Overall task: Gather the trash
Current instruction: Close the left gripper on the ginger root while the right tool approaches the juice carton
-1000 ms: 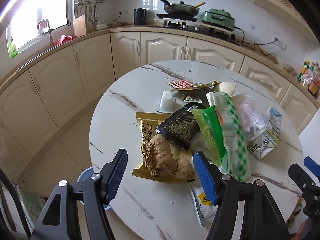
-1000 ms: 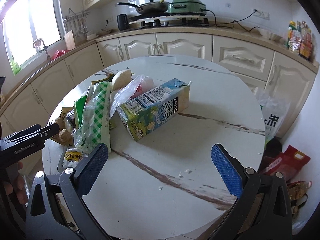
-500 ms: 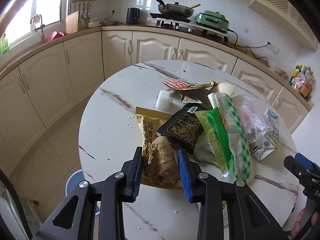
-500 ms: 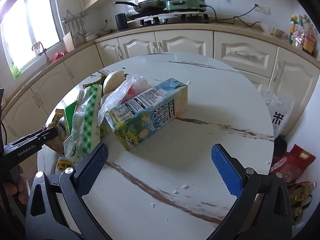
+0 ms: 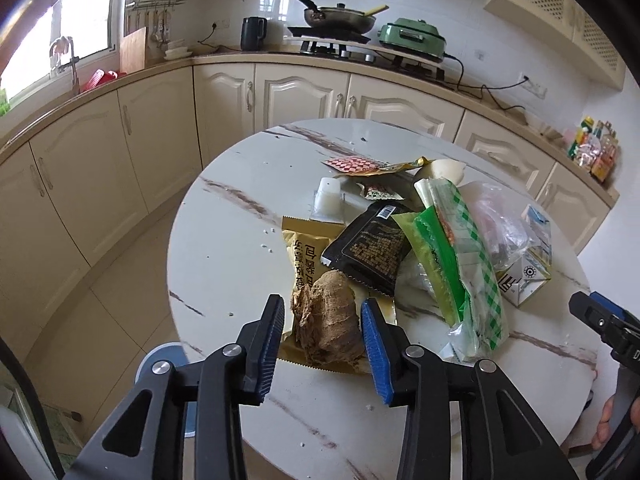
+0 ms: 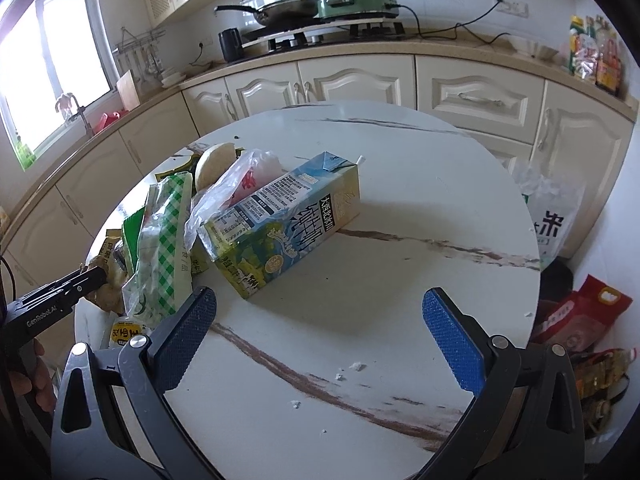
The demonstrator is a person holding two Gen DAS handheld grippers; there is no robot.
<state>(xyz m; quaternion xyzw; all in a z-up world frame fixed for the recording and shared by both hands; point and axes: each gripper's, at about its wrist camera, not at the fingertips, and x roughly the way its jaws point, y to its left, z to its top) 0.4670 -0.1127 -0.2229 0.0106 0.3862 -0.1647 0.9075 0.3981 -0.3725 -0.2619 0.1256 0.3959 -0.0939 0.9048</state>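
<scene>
A knobbly piece of ginger lies on a yellow wrapper at the near edge of the round marble table. My left gripper straddles the ginger. Its jaws are opening, and a thin gap shows at the left pad. Behind lie a black packet, a green checked bag and a drink carton. My right gripper hangs open over bare tabletop, just short of the carton on its side, with nothing between its fingers.
Cream cabinets and a counter with a pan and a kettle curve behind the table. A blue round object sits on the floor below the table's near edge. Bags crowd the floor at the right. Crumbs dot the tabletop.
The left jaws came in from wide apart to close around the ginger, then eased slightly apart. The right gripper stayed open and edged a little nearer the carton.
</scene>
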